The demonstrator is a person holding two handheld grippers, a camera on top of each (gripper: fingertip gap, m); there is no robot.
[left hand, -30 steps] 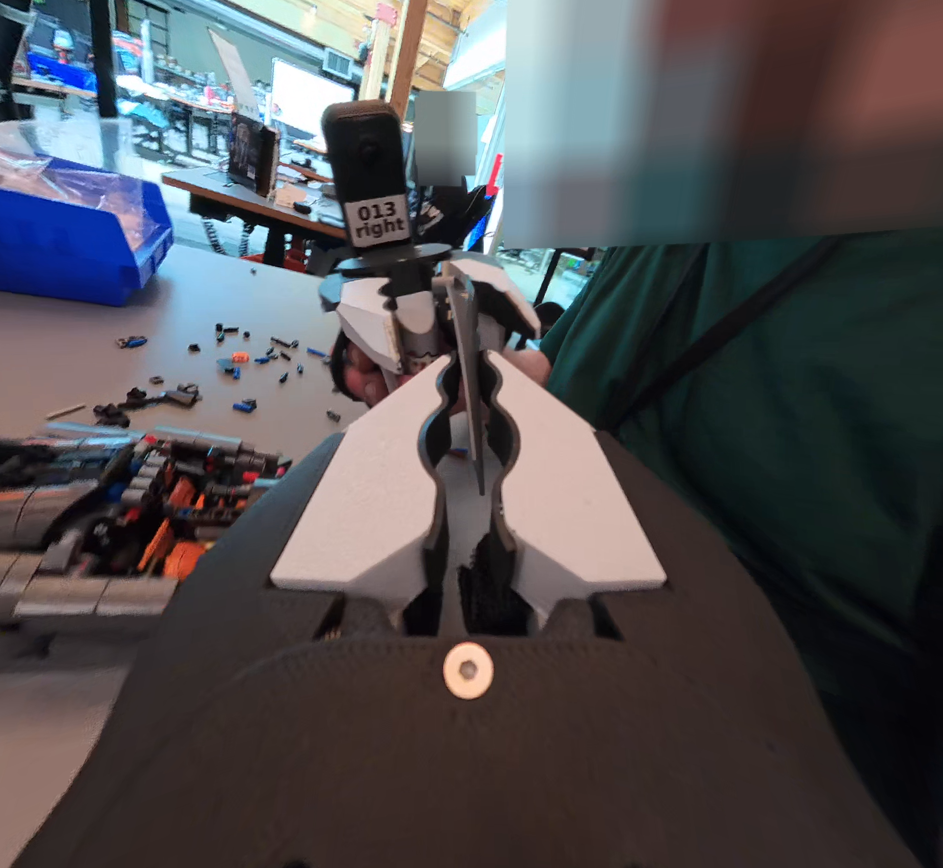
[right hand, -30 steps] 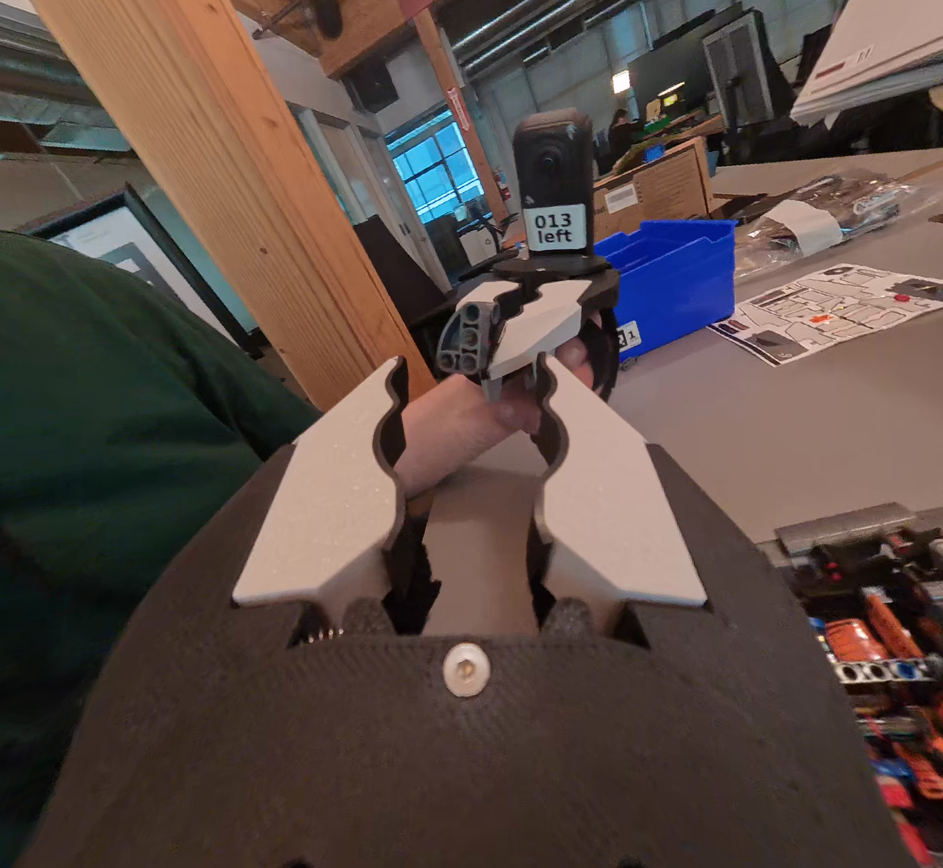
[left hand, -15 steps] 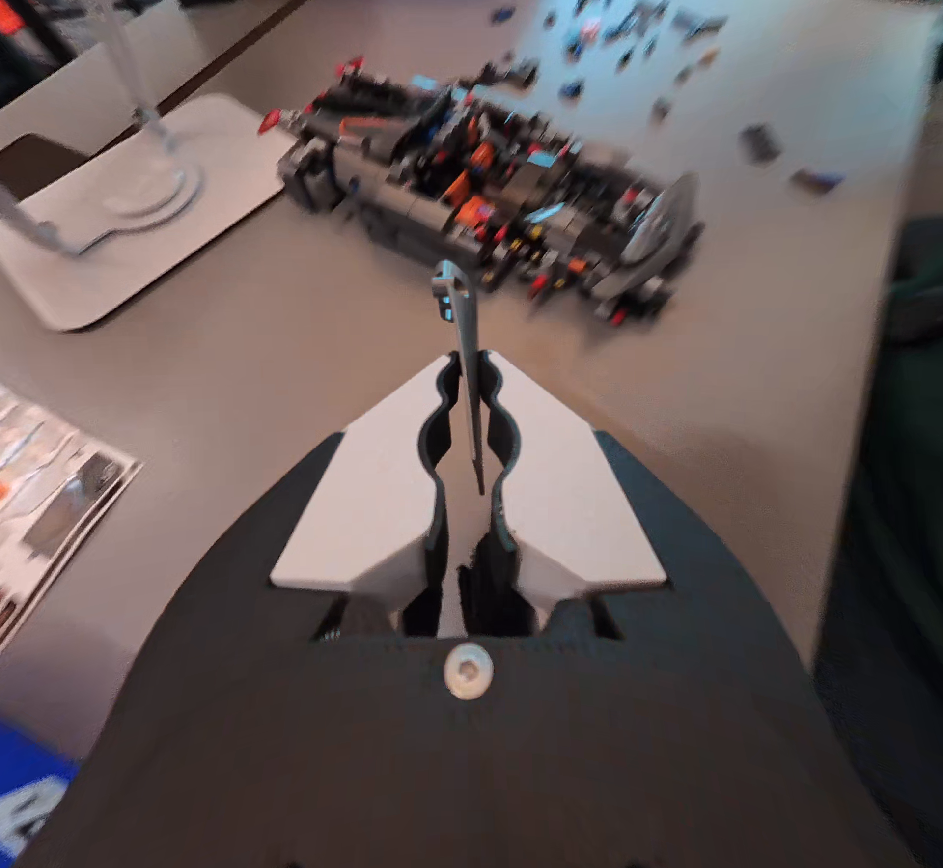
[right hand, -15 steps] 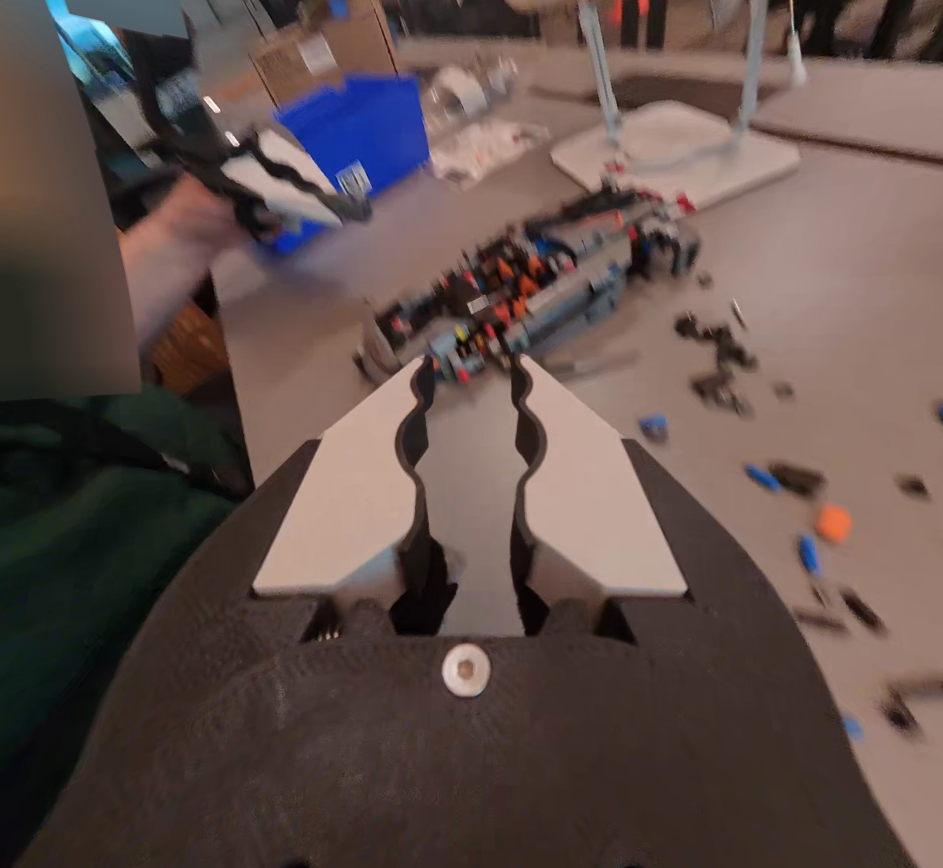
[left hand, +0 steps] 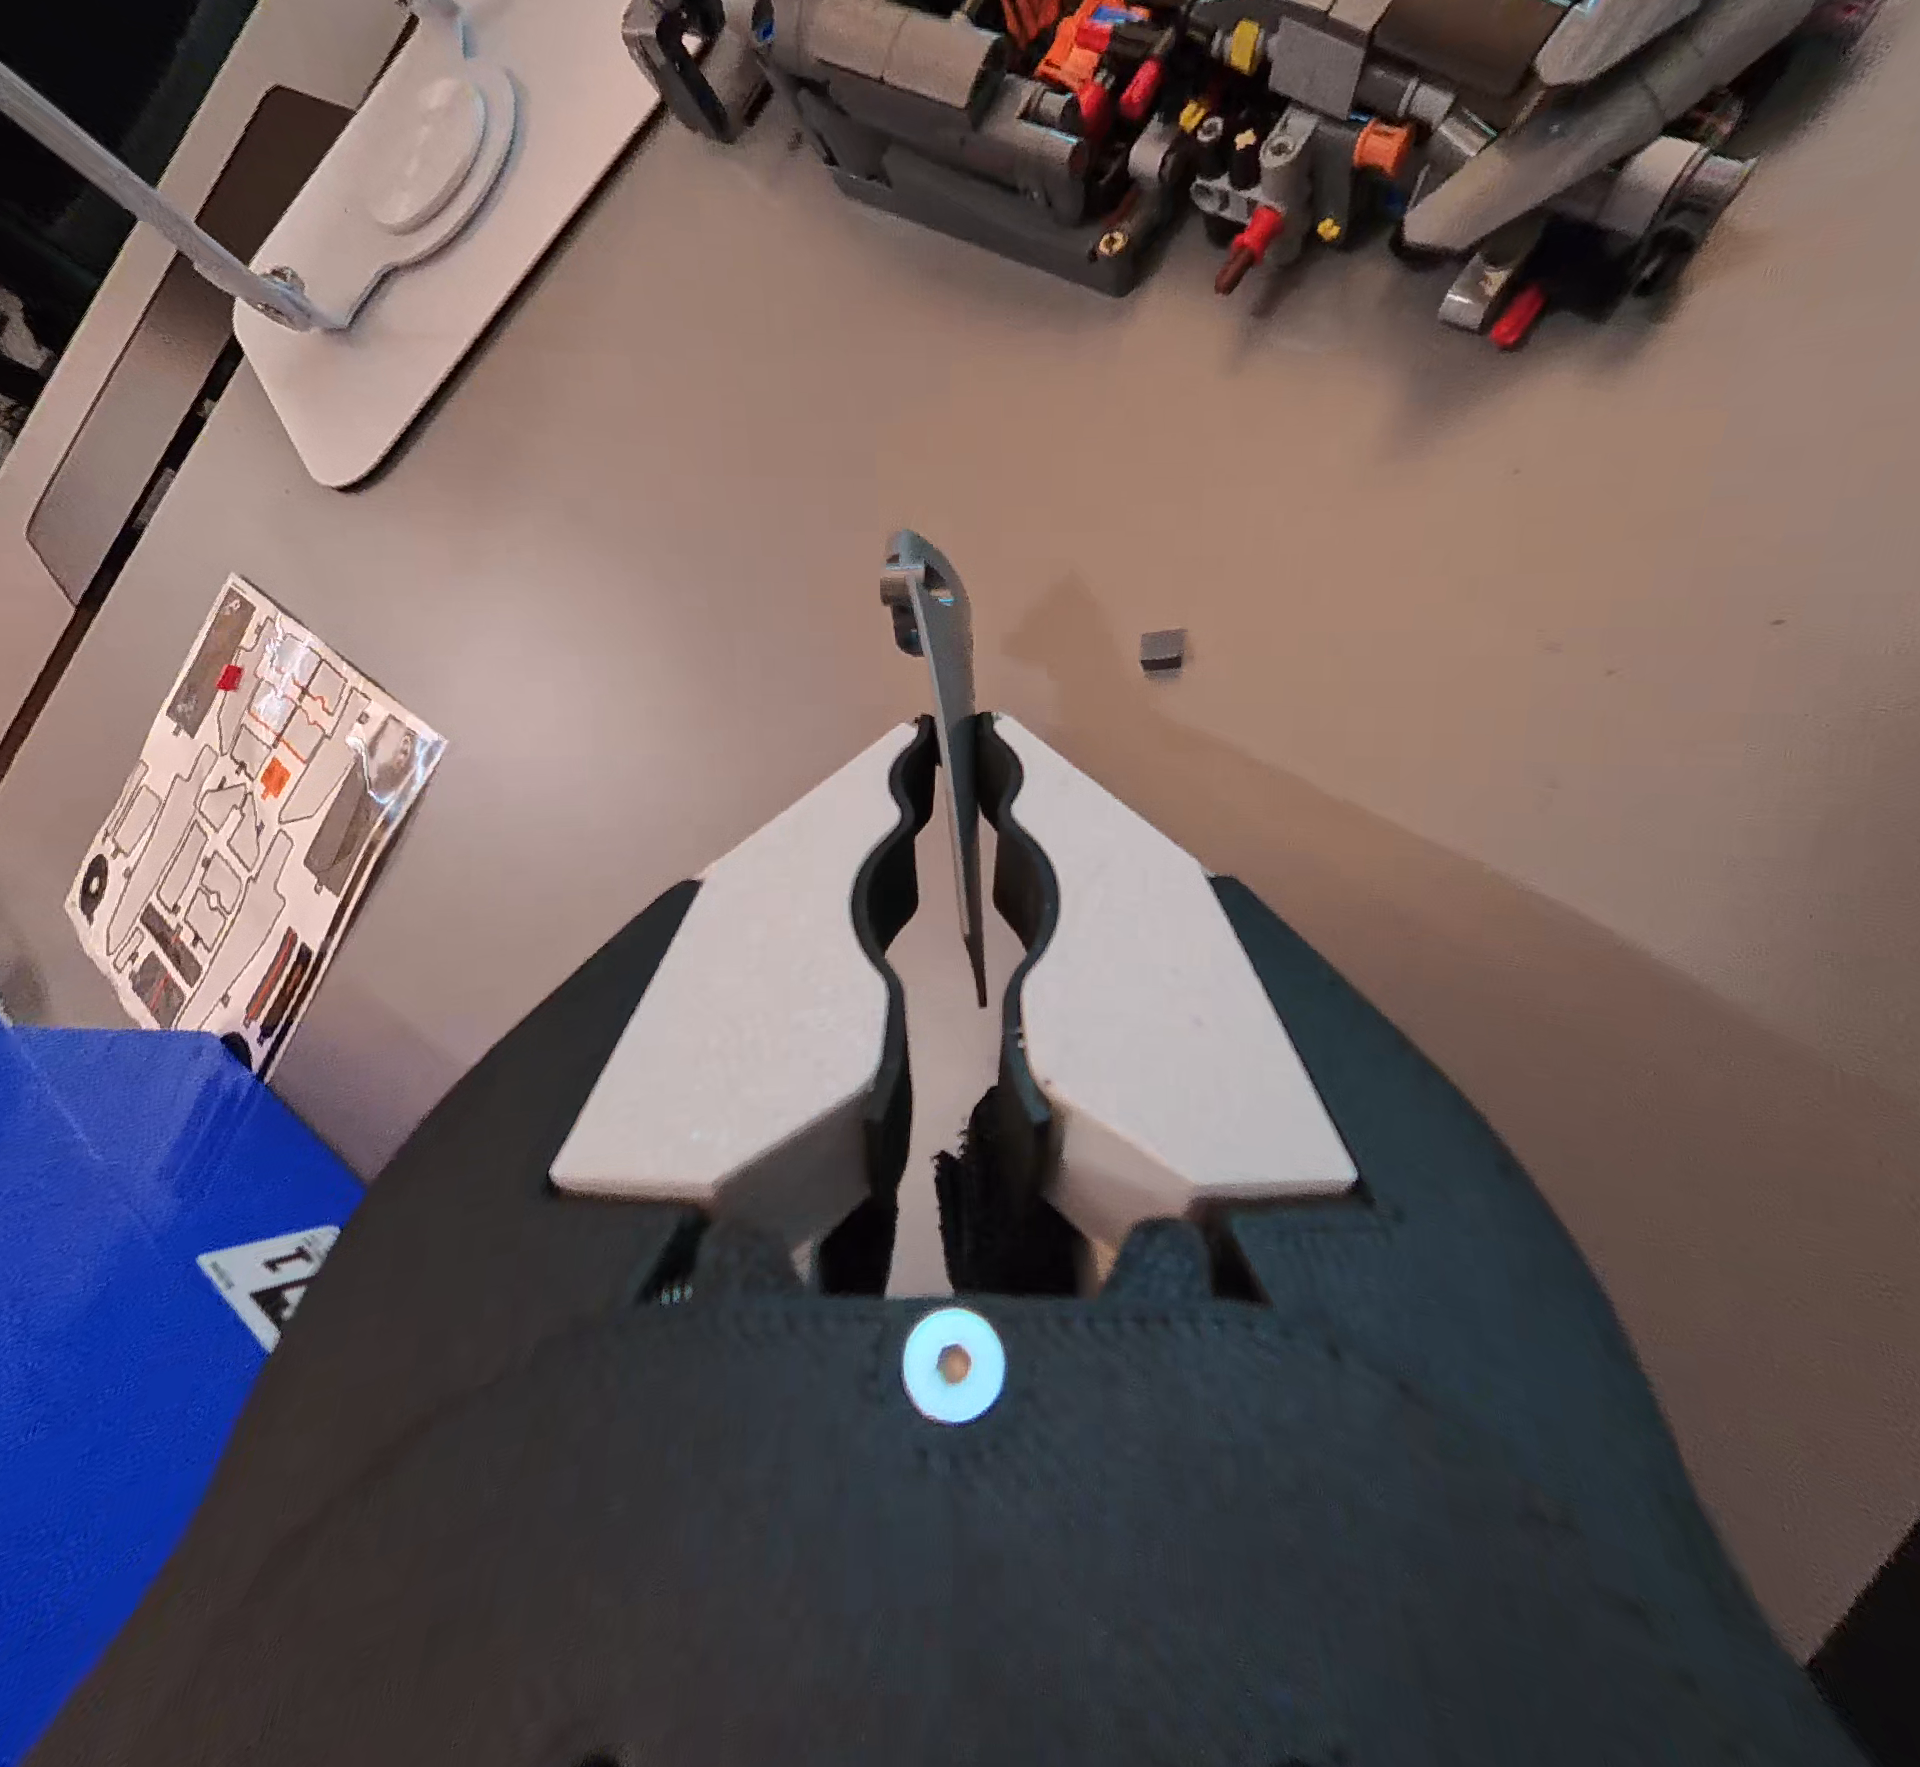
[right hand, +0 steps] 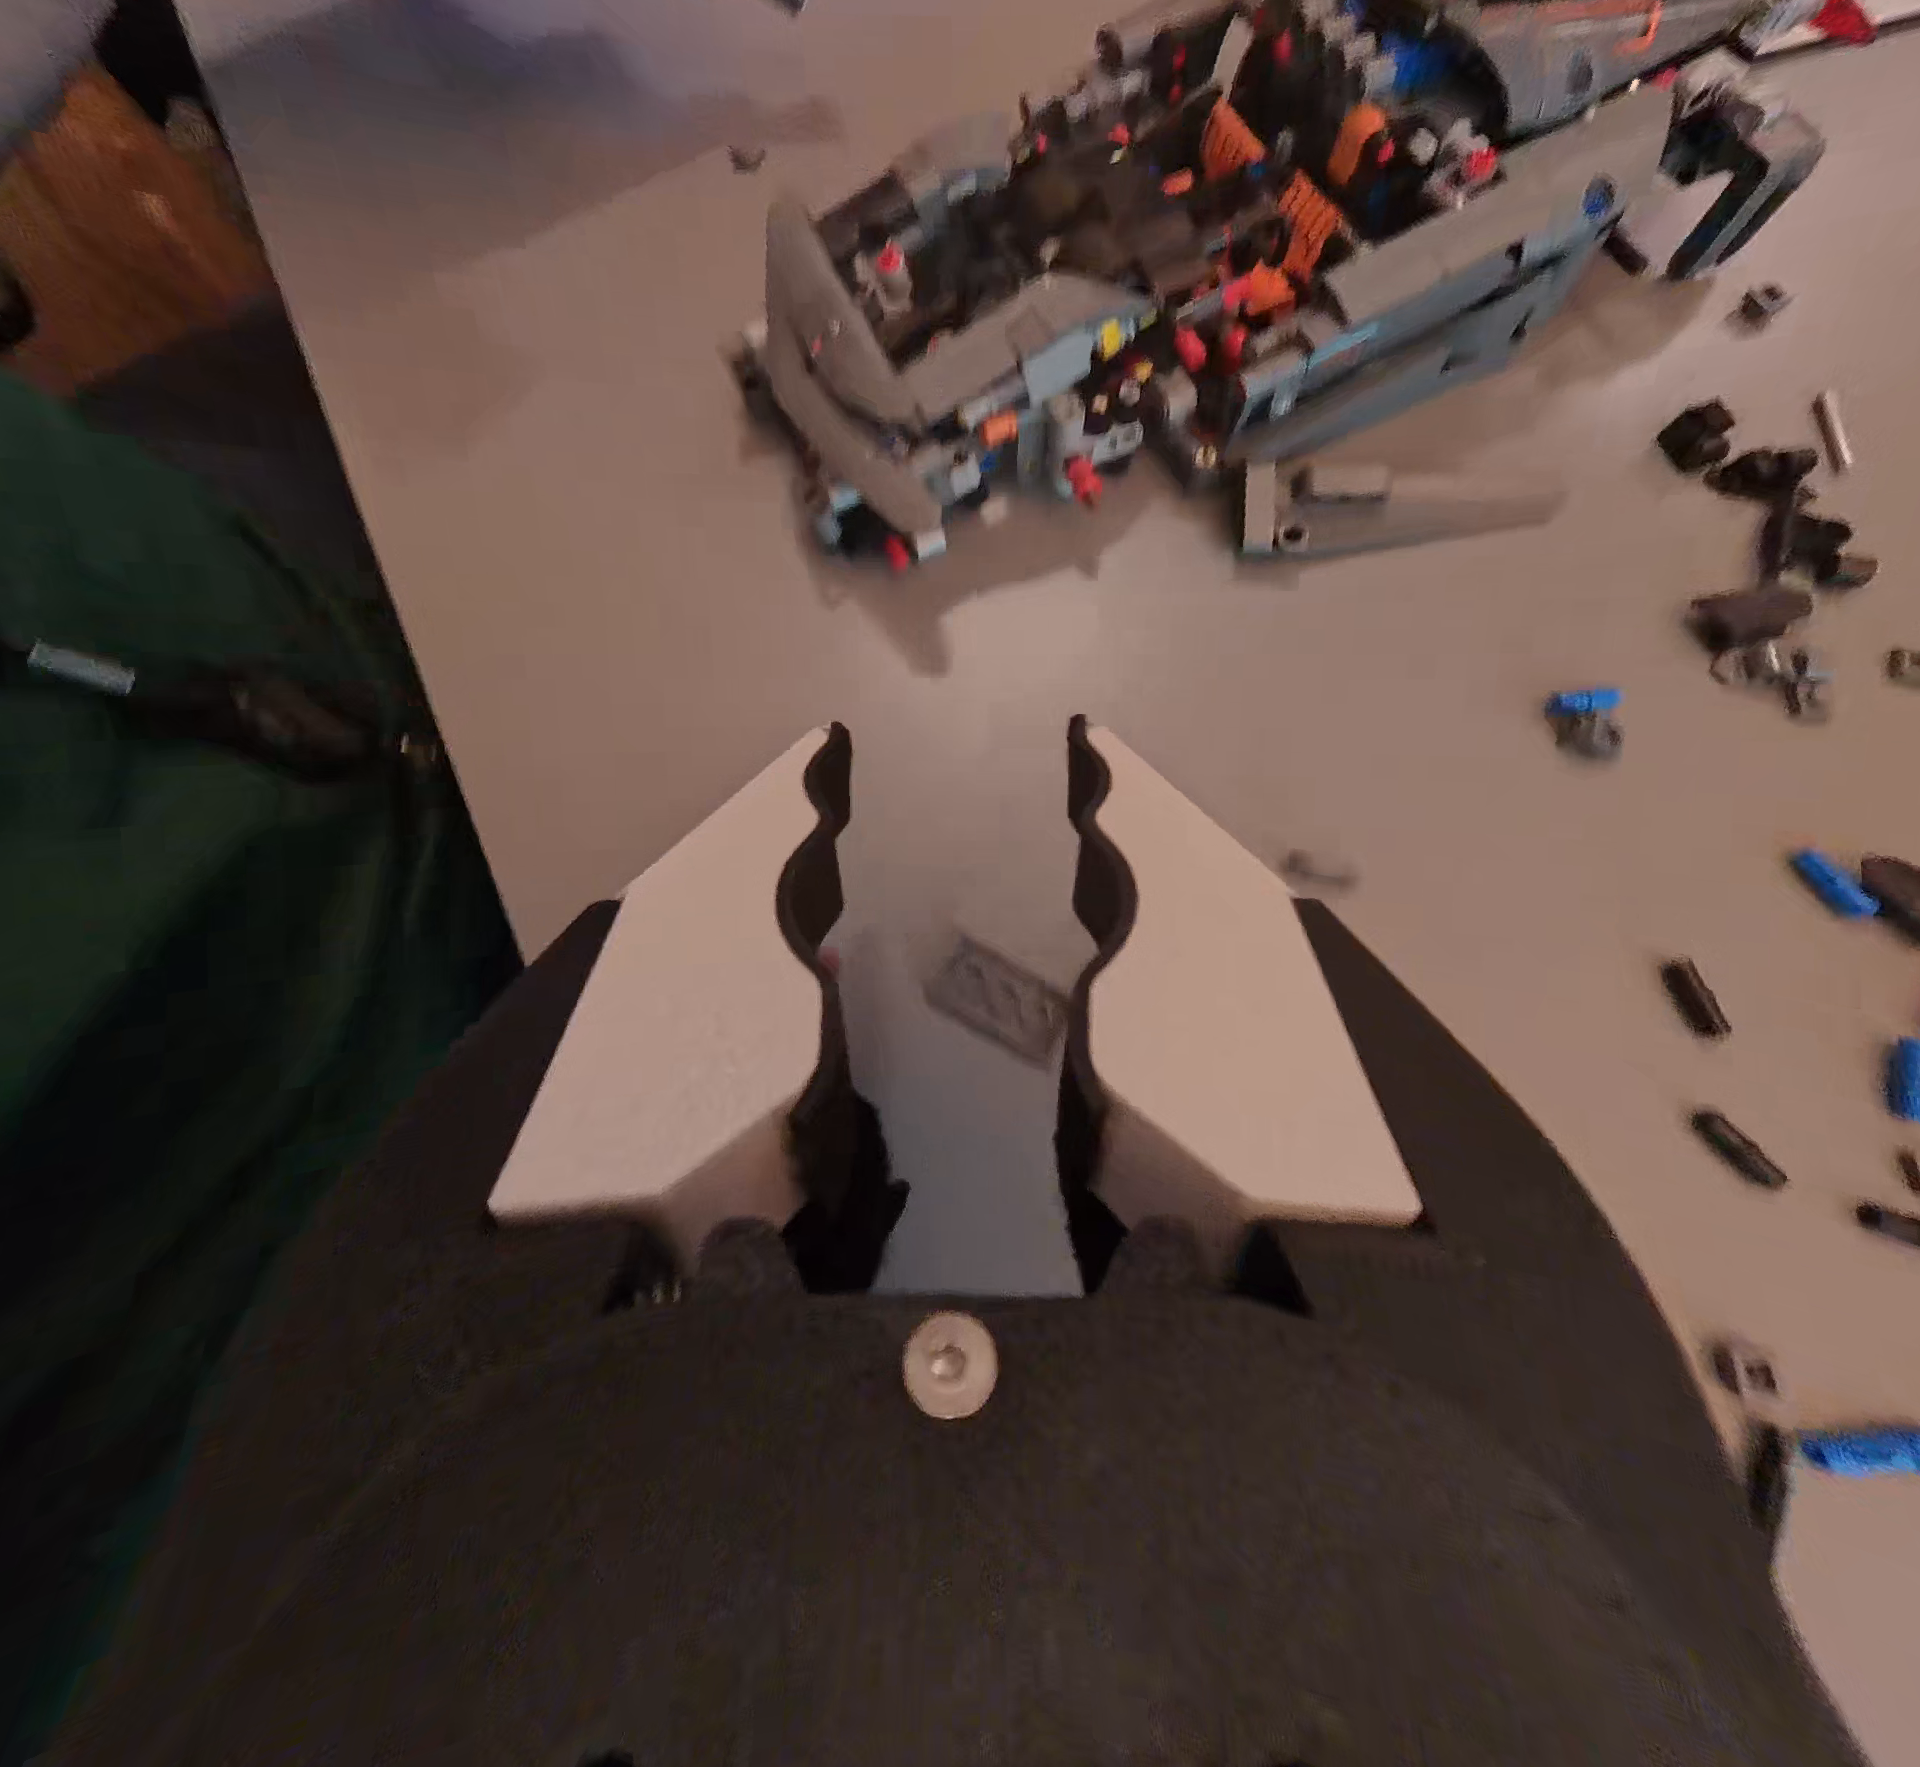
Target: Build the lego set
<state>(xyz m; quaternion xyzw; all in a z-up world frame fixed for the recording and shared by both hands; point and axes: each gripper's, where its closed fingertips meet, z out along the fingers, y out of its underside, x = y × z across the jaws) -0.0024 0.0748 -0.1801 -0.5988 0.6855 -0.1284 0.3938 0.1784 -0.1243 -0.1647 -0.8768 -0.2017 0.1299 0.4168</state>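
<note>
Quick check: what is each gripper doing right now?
Left gripper: closed on a thin grey lego panel.
Right gripper: open, empty.

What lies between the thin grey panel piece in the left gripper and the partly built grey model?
Nothing visible blocks it. The thin grey panel piece is clamped in the left gripper; bare table runs to the partly built grey model. A small dark piece lies off to the right.

Left gripper point(left hand: 953, 725): black ribbed printed body, white wedge fingers point(left hand: 769, 979) with wavy black pads, one silver washer screw point(left hand: 953, 1367). Right gripper point(right hand: 953, 730): identical build. Dark green garment point(right hand: 177, 782) beside it, crossed by a black strap point(right hand: 260, 709).
</note>
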